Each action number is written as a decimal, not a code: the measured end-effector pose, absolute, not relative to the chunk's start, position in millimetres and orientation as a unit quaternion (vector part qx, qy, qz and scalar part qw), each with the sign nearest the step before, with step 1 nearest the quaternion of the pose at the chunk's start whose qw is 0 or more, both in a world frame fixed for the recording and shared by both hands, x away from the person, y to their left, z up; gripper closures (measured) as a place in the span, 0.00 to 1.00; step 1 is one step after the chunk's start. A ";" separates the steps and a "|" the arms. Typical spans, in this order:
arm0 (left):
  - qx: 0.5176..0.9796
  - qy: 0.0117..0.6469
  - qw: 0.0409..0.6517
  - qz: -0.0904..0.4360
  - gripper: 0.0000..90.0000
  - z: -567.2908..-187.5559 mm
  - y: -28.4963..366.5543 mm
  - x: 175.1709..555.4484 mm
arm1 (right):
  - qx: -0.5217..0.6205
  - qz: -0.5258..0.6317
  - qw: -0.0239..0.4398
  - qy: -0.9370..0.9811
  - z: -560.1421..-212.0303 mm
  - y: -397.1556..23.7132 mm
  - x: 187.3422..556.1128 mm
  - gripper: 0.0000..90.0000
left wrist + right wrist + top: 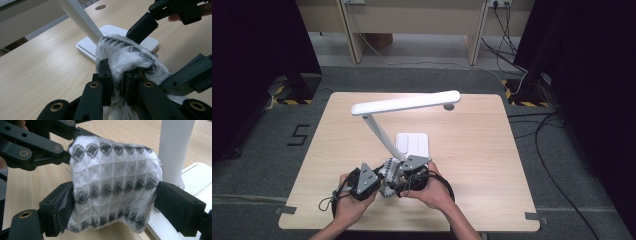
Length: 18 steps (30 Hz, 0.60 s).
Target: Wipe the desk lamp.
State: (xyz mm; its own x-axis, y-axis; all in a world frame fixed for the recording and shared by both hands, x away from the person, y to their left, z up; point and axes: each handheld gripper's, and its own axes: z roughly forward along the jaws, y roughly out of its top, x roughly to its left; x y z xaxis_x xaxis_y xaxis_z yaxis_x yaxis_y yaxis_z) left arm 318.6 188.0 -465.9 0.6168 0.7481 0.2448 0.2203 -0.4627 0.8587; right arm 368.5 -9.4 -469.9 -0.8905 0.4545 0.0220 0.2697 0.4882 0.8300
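Cloth (113, 187): white, grey-diamond pattern, bunched beside lamp (412, 145) base.
Left gripper (117, 82): jaws pinching cloth.
Right gripper (113, 207): jaws clamping cloth.

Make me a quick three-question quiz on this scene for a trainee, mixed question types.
1. True or false: the left gripper is pinching the white cloth.
2. What stands just behind the cloth? A) a white desk lamp B) a kettle C) a stack of books
3. Which pattern does the cloth carry?

Key
1. True; its jaws clamp a bunched fold, and the right gripper presses it from both sides.
2. A, the white desk lamp, with its base on the wooden table.
3. Rows of dark diamonds on a white waffle weave.
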 end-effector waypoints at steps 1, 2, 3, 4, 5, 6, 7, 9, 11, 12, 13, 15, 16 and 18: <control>0.796 0.302 0.420 0.315 0.88 -465.3 187.8 318.7 | 0.208 0.459 0.103 0.858 -469.7 -9.6 368.5 0.20; 0.795 0.302 0.421 0.315 0.88 -465.0 187.7 318.7 | 0.202 0.459 0.110 0.858 -469.2 -10.1 368.9 0.21; 0.796 0.301 0.421 0.314 0.88 -464.7 187.9 318.9 | 0.204 0.460 0.108 0.858 -468.9 -10.3 368.3 0.23; 0.795 0.301 0.421 0.315 0.88 -464.6 188.0 319.1 | 0.199 0.460 0.109 0.858 -468.5 -10.7 368.7 0.25; 0.795 0.302 0.422 0.315 0.88 -464.5 188.1 319.2 | 0.196 0.461 0.114 0.858 -468.1 -11.2 368.7 0.28; 0.794 0.302 0.422 0.315 0.88 -464.4 188.3 319.4 | 0.195 0.463 0.114 0.857 -467.9 -11.5 368.7 0.32; 0.794 0.302 0.423 0.315 0.88 -464.2 188.5 319.5 | 0.198 0.463 0.115 0.856 -467.5 -12.1 368.3 0.36; 0.794 0.302 0.424 0.316 0.88 -464.0 188.7 319.6 | 0.194 0.466 0.116 0.855 -467.0 -12.8 368.5 0.43; 0.793 0.303 0.423 0.316 0.88 -463.7 189.2 319.9 | 0.192 0.467 0.117 0.855 -466.6 -13.5 368.3 0.52; 0.792 0.304 0.424 0.317 0.88 -463.5 189.6 320.2 | 0.191 0.467 0.120 0.855 -466.1 -14.1 368.2 0.57; 0.792 0.304 0.425 0.317 0.88 -463.1 189.9 320.5 | 0.194 0.469 0.116 0.854 -465.9 -14.5 367.7 0.61; 0.790 0.304 0.428 0.318 0.88 -462.1 189.9 320.4 | 0.193 0.472 0.117 0.852 -464.9 -15.3 367.2 0.66; 0.789 0.304 0.428 0.320 0.88 -461.6 189.7 320.1 | 0.194 0.472 0.115 0.852 -464.6 -15.5 367.3 0.65; 0.788 0.304 0.429 0.320 0.88 -460.9 189.5 319.7 | 0.200 0.472 0.119 0.850 -464.3 -15.8 367.5 0.58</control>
